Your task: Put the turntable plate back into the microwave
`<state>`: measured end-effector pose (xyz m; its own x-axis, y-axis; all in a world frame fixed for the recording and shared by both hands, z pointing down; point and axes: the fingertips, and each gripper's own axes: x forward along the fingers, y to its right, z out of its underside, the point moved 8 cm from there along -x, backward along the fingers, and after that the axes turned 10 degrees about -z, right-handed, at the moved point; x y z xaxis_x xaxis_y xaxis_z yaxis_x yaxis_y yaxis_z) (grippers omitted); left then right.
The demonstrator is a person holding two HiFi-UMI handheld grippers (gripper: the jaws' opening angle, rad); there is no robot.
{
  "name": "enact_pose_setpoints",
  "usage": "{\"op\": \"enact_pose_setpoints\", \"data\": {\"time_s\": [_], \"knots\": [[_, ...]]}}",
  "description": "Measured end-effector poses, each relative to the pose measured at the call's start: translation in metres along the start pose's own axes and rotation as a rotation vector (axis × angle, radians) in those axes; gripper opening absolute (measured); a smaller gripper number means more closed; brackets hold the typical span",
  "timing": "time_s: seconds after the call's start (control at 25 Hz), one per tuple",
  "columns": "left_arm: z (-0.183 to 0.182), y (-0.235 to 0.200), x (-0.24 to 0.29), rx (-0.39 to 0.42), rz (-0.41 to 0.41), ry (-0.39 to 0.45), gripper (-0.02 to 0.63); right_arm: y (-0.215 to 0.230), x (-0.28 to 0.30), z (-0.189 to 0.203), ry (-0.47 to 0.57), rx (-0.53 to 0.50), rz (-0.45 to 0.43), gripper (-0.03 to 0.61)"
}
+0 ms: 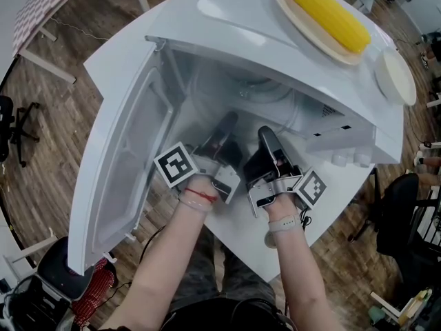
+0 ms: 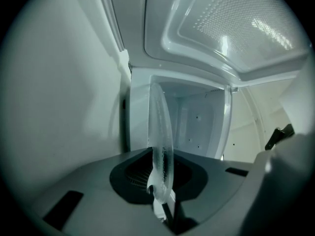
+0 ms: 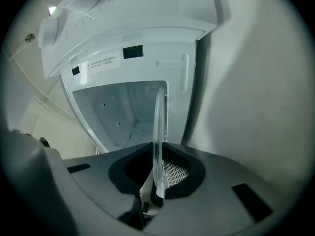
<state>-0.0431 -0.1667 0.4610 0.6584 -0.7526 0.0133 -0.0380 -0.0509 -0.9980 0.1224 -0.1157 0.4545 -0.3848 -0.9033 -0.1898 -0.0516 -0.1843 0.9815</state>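
- The white desk (image 1: 238, 250) carried the microwave (image 1: 227, 40).
- The door (image 1: 127, 161) stood wide open at the microwave's left side.
- The glass plate (image 2: 161, 141) was held at the open front of the cavity. It showed edge-on in both gripper views.
- The left gripper (image 1: 226, 123) had its jaws pinching the plate's rim.
- The right gripper (image 1: 267, 135), just beside the left one, also had its jaws pressed onto the rim.
- A dish (image 1: 288, 11) lay on the microwave's top near the far right corner, with a corn cob (image 1: 324, 12) on it.
- A smaller white dish (image 1: 395, 76) lay at the top's right edge.
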Motion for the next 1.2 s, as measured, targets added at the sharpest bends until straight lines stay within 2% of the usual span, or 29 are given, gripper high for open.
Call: {"op": "enact_pose_setpoints", "data": {"time_s": [0.64, 0.88, 1.2], "knots": [[0.009, 0.002, -0.005, -0.049, 0.012, -0.028, 0.046, -0.002, 0.006, -0.016, 0.059, -0.017, 0.017, 0.058], [0.012, 0.002, -0.006, -0.051, -0.001, -0.063, 0.044, -0.004, 0.006, -0.021, 0.062, -0.041, 0.027, 0.058], [0.015, 0.003, 0.000, -0.074, 0.006, -0.056, 0.044, -0.010, 0.006, -0.025, 0.063, -0.100, 0.040, 0.060]]}}
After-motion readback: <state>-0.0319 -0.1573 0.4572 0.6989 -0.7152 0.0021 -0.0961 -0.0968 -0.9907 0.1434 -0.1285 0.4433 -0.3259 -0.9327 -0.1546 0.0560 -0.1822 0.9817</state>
